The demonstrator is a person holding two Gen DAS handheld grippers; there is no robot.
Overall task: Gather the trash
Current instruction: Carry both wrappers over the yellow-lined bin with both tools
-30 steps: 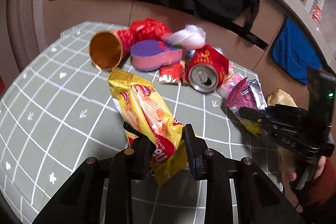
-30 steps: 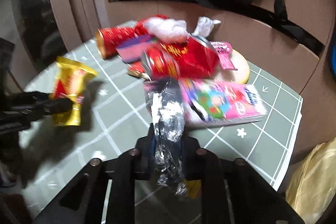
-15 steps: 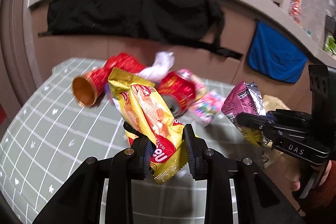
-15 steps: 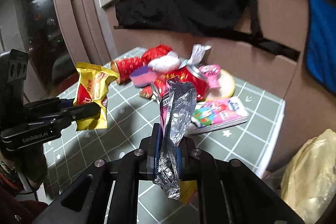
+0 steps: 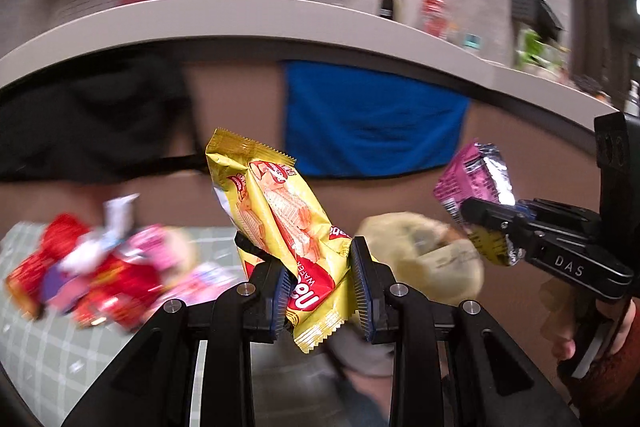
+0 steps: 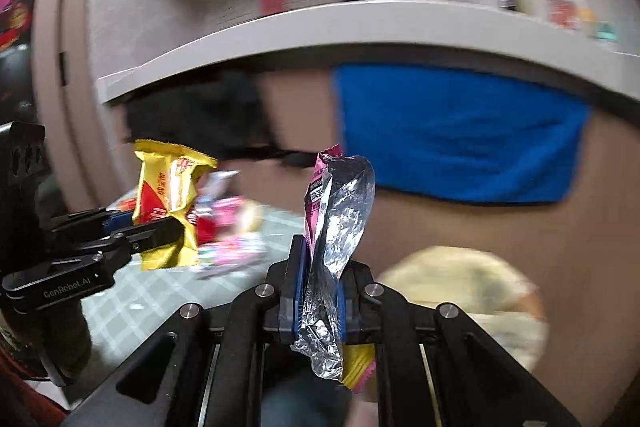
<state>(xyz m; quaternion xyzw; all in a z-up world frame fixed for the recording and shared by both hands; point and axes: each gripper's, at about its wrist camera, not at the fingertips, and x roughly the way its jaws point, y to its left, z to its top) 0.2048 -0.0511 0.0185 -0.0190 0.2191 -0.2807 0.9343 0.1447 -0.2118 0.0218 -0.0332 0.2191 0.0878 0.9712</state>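
I see the yellow wafer packet [image 5: 280,223] upright, crumpled, left of the yellow bag [image 5: 424,259]; pink-and-silver wrapper [image 6: 336,227] upright above it.

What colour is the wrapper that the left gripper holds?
The wafer wrapper is yellow with a red label, seen best in the left wrist view.

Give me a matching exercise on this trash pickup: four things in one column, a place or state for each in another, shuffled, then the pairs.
Things
1. yellow wafer wrapper
2. pink and silver wrapper
3. blue cloth
4. red trash pile

Places or states
A. hanging on the wall below the ledge
B. clamped in the right tongs
C. lying on the checked table
D. clamped in the left tongs

Pairs: 1-D, 2-B, 3-A, 4-C
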